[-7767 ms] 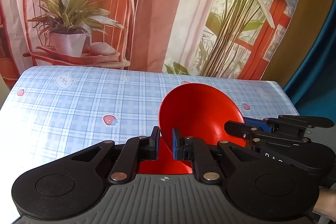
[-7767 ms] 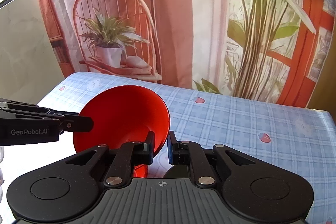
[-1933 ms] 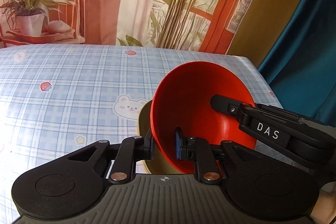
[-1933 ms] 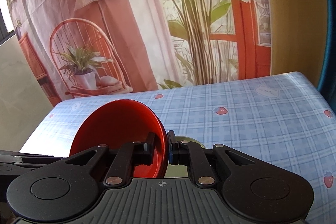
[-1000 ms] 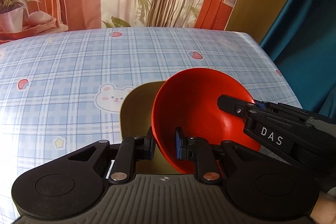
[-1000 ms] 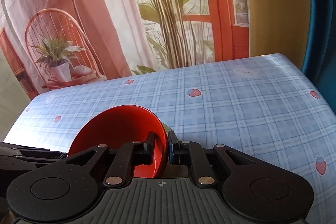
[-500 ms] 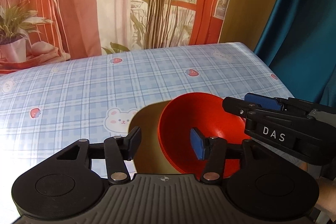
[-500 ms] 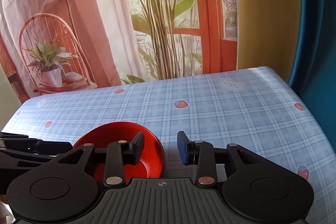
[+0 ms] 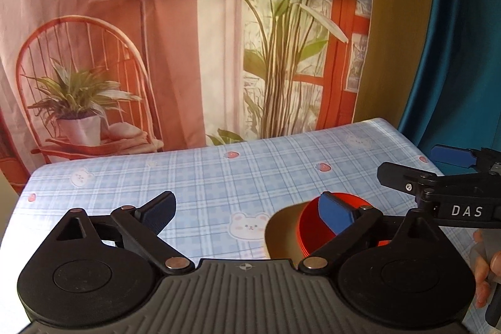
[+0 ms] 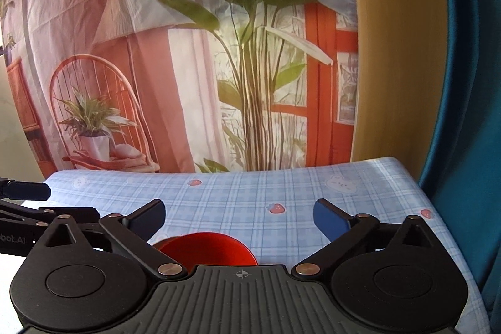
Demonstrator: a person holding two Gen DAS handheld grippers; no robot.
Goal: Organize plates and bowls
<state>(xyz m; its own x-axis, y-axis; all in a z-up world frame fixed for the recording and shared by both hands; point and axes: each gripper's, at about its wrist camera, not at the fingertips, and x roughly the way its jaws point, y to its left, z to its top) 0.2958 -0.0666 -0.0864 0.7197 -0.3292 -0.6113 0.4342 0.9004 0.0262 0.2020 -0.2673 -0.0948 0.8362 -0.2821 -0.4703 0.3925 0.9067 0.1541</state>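
Observation:
A red bowl [image 9: 313, 227] sits on an olive-green plate [image 9: 281, 237] on the table, low in the left wrist view and partly behind my right finger there. The bowl also shows in the right wrist view [image 10: 203, 248], just ahead of the gripper body. My left gripper [image 9: 247, 208] is open wide and empty, above and left of the bowl. My right gripper [image 10: 239, 216] is open wide and empty, above the bowl. The right gripper shows at the right edge of the left wrist view [image 9: 438, 177].
The table has a blue plaid cloth [image 9: 219, 177] with bears and strawberries. A printed backdrop [image 9: 188, 36] hangs behind its far edge. A blue curtain [image 10: 463, 83] stands beyond the table's right edge.
Both grippers let go of the red bowl, opened wide and rose up and back. The bowl now rests on the olive plate.

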